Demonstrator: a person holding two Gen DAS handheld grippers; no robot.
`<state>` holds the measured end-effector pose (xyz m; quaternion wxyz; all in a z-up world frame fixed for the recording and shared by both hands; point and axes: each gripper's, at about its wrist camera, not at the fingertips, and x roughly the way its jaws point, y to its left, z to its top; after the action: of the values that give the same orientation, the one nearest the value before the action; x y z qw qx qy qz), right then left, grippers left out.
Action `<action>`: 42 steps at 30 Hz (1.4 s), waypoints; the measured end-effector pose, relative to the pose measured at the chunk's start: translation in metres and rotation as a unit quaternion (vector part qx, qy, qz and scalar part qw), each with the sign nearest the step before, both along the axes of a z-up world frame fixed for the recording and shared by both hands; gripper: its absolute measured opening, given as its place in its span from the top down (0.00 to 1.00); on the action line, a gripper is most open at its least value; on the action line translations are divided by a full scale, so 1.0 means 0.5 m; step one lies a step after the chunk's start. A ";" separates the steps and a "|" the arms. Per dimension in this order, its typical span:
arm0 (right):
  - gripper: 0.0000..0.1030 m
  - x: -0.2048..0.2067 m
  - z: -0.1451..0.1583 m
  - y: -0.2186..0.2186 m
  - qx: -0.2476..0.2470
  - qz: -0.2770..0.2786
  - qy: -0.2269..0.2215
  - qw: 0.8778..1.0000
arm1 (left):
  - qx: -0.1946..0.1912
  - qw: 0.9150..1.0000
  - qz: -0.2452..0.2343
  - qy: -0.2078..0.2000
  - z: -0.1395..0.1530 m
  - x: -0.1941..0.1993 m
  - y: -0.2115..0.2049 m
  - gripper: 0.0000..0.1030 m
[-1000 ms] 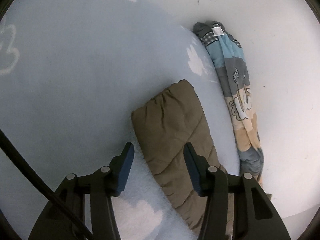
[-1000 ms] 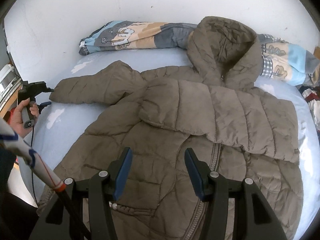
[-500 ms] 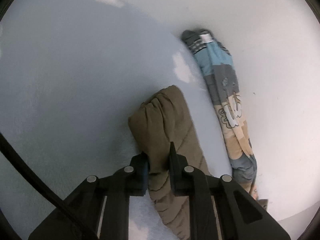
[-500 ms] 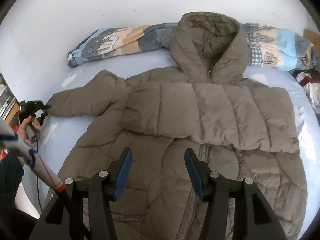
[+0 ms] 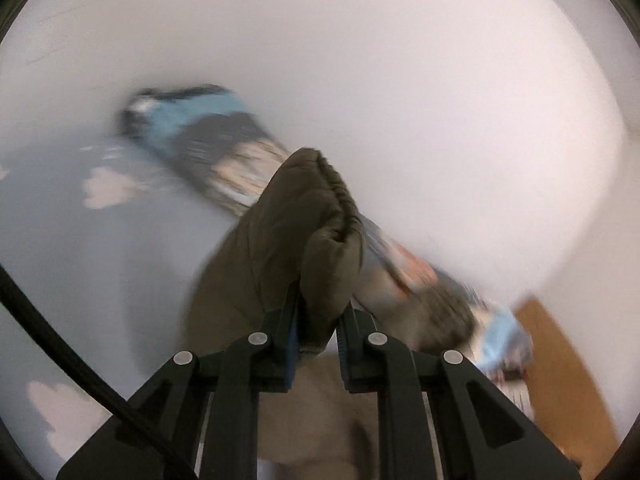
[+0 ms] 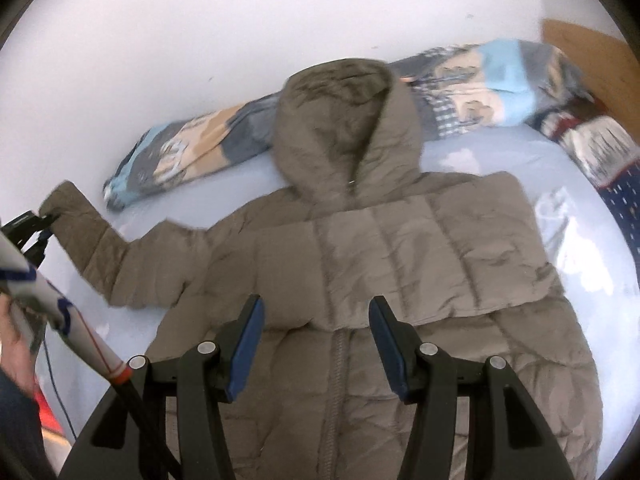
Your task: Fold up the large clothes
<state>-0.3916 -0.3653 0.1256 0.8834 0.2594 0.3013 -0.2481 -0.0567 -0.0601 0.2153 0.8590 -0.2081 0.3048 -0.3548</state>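
Note:
A large brown puffer jacket (image 6: 384,264) with a hood lies front up on the pale blue bed (image 6: 576,240), one sleeve folded across its chest. My left gripper (image 5: 318,320) is shut on the cuff of the other sleeve (image 5: 312,216), which stands up off the bed between the pads. In the right wrist view that gripper (image 6: 38,220) shows at the far left, holding the raised sleeve end (image 6: 64,204). My right gripper (image 6: 316,328) hangs open above the jacket's zip with nothing between its fingers.
A rolled patterned blanket (image 6: 200,140) lies along the white wall behind the hood. More bedding (image 6: 600,152) is piled at the right by a wooden headboard (image 6: 592,56). A person's hand (image 6: 16,356) and a cable are at the left edge.
My left gripper closed on the sleeve cuff and lifted it off the bed, rolling as it rose. The right gripper drifted so the jacket sits more centred; its jaws kept their width.

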 end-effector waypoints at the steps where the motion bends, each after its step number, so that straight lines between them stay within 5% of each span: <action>1: 0.43 -0.007 0.001 -0.011 0.005 -0.010 -0.002 1.000 | 0.017 0.999 -0.033 -0.007 0.006 -0.032 -0.053 0.85; 7: 0.43 -0.046 0.009 -0.059 0.023 -0.062 -0.019 0.998 | 0.076 0.983 -0.166 -0.022 -0.037 -0.177 -0.262 0.85; 11: 0.43 -0.073 0.018 -0.086 0.026 -0.091 -0.033 0.995 | 0.129 0.961 -0.245 0.001 -0.125 -0.261 -0.381 0.85; 17: 0.43 -0.093 0.014 -0.117 0.054 -0.105 -0.042 0.992 | 0.239 0.931 -0.275 0.002 -0.254 -0.367 -0.484 0.84; 19: 0.43 -0.097 0.009 -0.124 0.065 -0.105 -0.045 0.991 | 0.257 0.927 -0.272 -0.008 -0.261 -0.373 -0.498 0.80; 22: 0.43 -0.095 -0.001 -0.135 0.086 -0.097 -0.046 0.991 | 0.248 0.921 -0.302 0.008 -0.238 -0.390 -0.498 0.49; 27: 0.41 -0.098 -0.032 -0.162 0.156 -0.091 -0.067 0.981 | 0.198 0.925 -0.323 0.016 -0.160 -0.404 -0.449 0.41; 29: 0.36 -0.097 -0.046 -0.168 0.187 -0.083 -0.078 0.976 | 0.184 0.936 -0.302 0.006 -0.122 -0.404 -0.418 0.40; 36: 0.35 -0.047 -0.098 -0.164 0.268 -0.046 -0.096 0.958 | 0.201 0.973 -0.105 0.054 -0.095 -0.249 -0.239 0.31; 42: 0.35 0.021 -0.151 -0.149 0.310 -0.030 -0.085 0.946 | 0.191 0.973 0.009 0.129 -0.167 -0.101 -0.119 0.31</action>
<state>-0.3810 -0.4396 0.0501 0.7737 0.5497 0.2792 -0.1456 -0.1072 -0.1196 0.1318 0.8395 -0.0870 0.4735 -0.2521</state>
